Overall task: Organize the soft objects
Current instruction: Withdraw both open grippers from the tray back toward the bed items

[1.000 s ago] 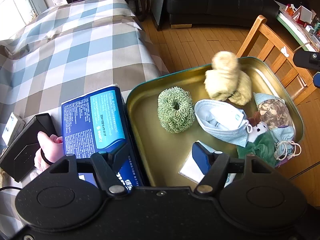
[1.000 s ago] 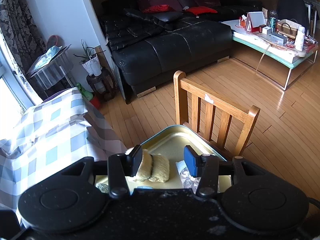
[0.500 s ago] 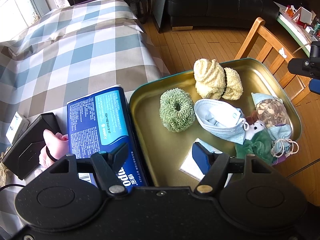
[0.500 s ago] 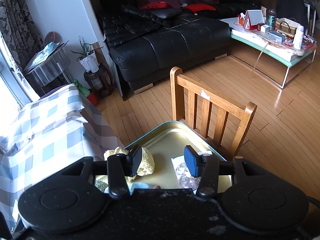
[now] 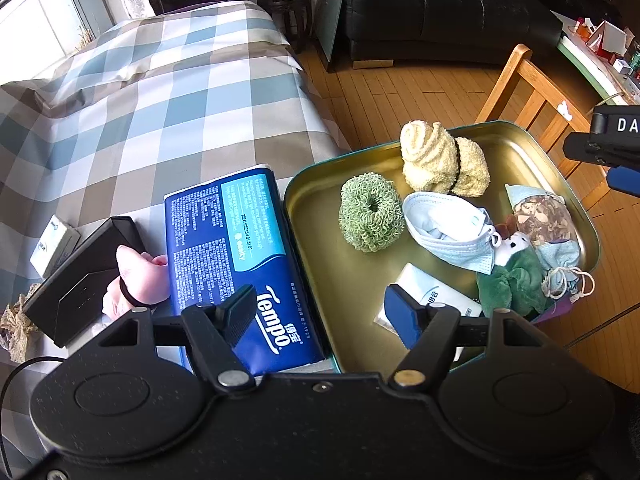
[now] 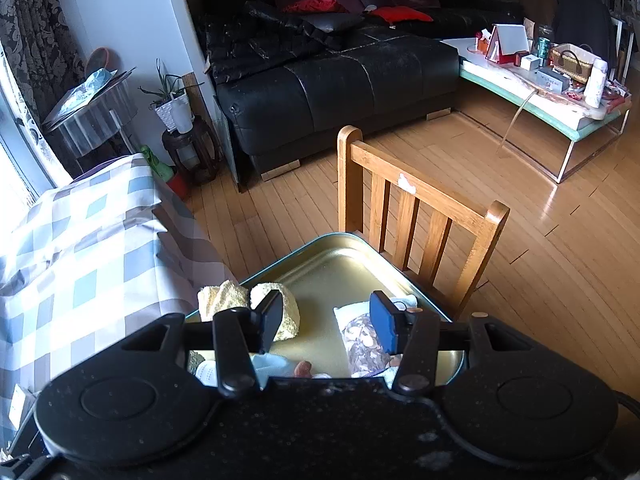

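Note:
A gold metal tray [image 5: 316, 248] holds a cream rolled sock pair [image 5: 436, 156], a green scrunchie [image 5: 370, 212], a blue face mask [image 5: 448, 228], a patterned pouch [image 5: 544, 216], a green plush toy [image 5: 512, 280] and a white tissue packet [image 5: 436, 296]. My left gripper [image 5: 324, 314] is open and empty above the tray's near edge and a blue Tempo tissue pack [image 5: 232, 256]. My right gripper [image 6: 324, 320] is open and empty above the tray [image 6: 332, 268]; the socks [image 6: 236, 300] lie just left of its left finger.
A checked cloth [image 5: 140, 92] covers the surface left of the tray. A pink soft item [image 5: 140, 276] and a black box [image 5: 80, 276] lie left of the tissue pack. A wooden chair [image 6: 416, 216] stands behind the tray. A black sofa [image 6: 340, 76] is beyond.
The cream socks dropped from the right gripper into the tray's far side and settled. The right gripper drew back and up. The left gripper barely moved.

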`<state>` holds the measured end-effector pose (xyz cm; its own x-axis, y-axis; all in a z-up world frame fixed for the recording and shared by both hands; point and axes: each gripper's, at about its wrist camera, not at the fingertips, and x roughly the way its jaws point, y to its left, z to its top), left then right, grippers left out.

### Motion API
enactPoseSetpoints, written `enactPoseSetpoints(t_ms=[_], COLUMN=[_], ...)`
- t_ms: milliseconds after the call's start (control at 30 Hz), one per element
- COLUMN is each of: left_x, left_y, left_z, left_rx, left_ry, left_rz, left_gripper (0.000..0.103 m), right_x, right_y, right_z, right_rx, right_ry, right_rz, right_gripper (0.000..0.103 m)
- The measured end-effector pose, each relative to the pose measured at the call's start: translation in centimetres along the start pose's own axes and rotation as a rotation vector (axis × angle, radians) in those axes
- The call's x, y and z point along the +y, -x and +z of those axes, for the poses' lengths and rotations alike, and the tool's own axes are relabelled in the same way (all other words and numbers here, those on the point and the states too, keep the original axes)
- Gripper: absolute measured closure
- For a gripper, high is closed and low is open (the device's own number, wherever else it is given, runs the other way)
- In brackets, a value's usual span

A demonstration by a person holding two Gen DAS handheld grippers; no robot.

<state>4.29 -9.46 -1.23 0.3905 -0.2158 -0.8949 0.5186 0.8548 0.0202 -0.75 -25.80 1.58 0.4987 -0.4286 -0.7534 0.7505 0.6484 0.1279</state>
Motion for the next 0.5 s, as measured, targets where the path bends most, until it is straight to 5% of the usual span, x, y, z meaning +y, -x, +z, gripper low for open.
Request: enactPoseSetpoints(t_ms=[500], left_x=[3.4], left_y=[2.3], left_z=[-1.4], left_rx=[-0.040], left_ry=[0.043], left_rz=[0.053], left_gripper=[0.036], right_x=[1.0], right_y=[0.4], right_z=[-1.5], right_rx=[0.009], right_ry=[0.086], right_rz=[-0.017], right_gripper=[0.052])
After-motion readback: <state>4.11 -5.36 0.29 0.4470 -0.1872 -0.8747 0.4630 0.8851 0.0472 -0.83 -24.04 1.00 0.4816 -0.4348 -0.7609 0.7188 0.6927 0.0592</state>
